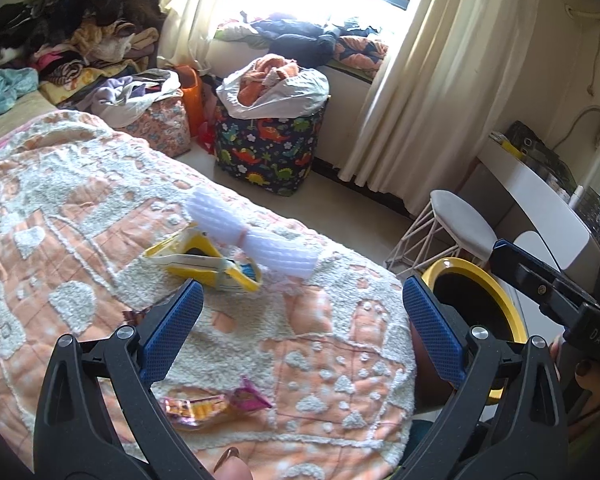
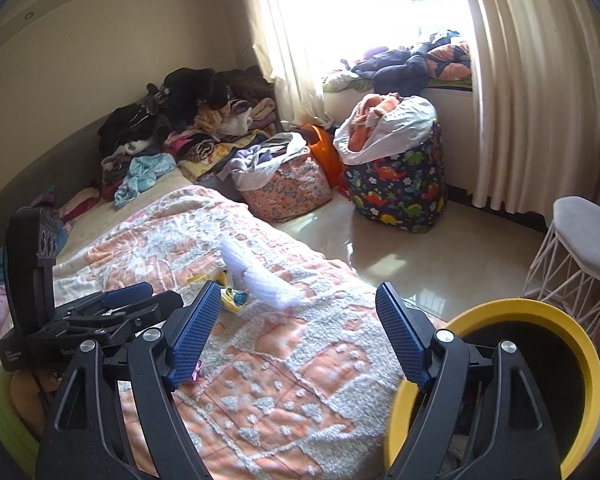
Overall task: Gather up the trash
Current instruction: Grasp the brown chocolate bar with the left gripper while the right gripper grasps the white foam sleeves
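Over the orange bedspread (image 1: 80,216), we are holding left gripper (image 1: 302,332) and right gripper (image 2: 296,334) gaping wide, empty, near white foam netting (image 1: 256,236), yellow wrapper (image 1: 204,264) and yellow-rimmed bin (image 2: 540,316).

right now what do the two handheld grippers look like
Both are alike: the left gripper and the right gripper have matte black plastic arms with teardrop-shaped cutouts, silver round pivot bolts, and flat blue finger pads with a fine knurled texture. The right gripper's black body, seen from the left wrist camera, bears white lettering and a brass-coloured screw. No cables or sleeves show.
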`<state>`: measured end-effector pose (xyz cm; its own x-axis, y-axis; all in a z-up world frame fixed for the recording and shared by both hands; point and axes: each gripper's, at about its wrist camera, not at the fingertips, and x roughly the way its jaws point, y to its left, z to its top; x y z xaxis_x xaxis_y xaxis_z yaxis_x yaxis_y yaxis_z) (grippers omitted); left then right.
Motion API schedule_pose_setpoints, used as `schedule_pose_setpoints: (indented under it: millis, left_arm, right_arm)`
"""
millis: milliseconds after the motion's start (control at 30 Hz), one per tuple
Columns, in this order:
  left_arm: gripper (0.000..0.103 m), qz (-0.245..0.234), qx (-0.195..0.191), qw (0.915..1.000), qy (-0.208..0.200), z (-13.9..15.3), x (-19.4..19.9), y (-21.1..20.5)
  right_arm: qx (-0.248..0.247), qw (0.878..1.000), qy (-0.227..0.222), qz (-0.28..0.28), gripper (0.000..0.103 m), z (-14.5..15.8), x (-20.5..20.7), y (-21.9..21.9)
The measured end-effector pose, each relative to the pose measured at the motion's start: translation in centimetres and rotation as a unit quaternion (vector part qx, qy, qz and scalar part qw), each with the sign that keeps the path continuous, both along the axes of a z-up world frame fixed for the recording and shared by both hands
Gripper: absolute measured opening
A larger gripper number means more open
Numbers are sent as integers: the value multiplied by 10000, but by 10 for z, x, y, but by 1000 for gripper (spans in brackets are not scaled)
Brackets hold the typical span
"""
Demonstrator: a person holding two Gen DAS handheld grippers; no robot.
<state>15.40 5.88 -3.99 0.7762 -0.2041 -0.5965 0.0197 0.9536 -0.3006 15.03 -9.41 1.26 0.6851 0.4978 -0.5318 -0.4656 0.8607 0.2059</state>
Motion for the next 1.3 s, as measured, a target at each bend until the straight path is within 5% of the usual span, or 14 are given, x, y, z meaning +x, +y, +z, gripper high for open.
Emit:
schedule_pose_setpoints:
  millis: [500,833,1000,1100,1200,1300]
  left_arm:
    - [91,481,16,9975,520,-34,17,66]
    - [62,324,91,9940,1039,-65,36,82]
    - [60,189,143,9922,1222,-76,43,82]
    - [53,59,190,9909,1328,-82,45,78]
    - [50,-5,266,9898,1396,-86,45,75]
    - [46,-5,314,9890,1448,-88,44,72]
  right_arm:
    - [-521,9954,312,737,77,-29,43,66]
    - [-989,9873,682,1039,70,-67,79,105]
    - [-1192,9841,850,1005,64,-85,97,117]
    - [-1276,9823,986,957,56,-97,108,120]
    - [-1267,9786,1193,1097,29,-107,112,122]
    - [-959,9787,1354,1208,23,-108,108,117]
